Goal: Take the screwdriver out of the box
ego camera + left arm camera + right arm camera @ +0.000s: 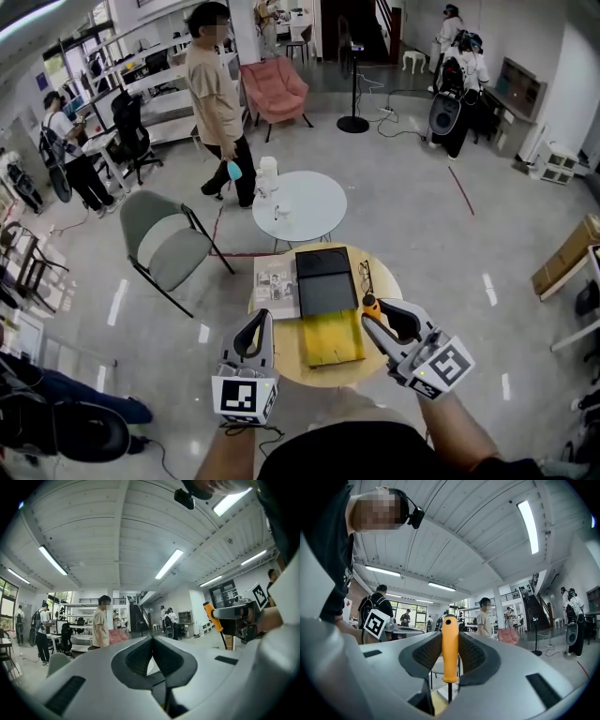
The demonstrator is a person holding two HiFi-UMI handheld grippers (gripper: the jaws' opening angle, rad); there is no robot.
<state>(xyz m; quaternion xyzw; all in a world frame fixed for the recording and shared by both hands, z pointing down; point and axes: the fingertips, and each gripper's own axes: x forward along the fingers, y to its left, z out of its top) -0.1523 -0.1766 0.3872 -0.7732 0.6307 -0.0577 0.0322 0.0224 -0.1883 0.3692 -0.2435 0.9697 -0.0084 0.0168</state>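
The screwdriver [450, 649] has an orange handle and a thin dark shaft; it stands upright between the pads of my right gripper [450, 638], which is shut on it. In the head view that gripper [373, 315] holds the screwdriver [371, 304] above the right side of the open box [331, 339], which has a yellow inside and a black lid [325, 281] folded back. My left gripper [265, 319] hovers left of the box with its jaws together and nothing in them. In the left gripper view the pads [140, 656] meet at the tip, and the screwdriver [212, 616] shows at the right.
The box lies on a small round wooden table [386, 281] with printed sheets [275, 281] beside it. Beyond stand a white round table [305, 208], a grey folding chair [164, 239] and a person [217, 103]. More people and furniture fill the back of the room.
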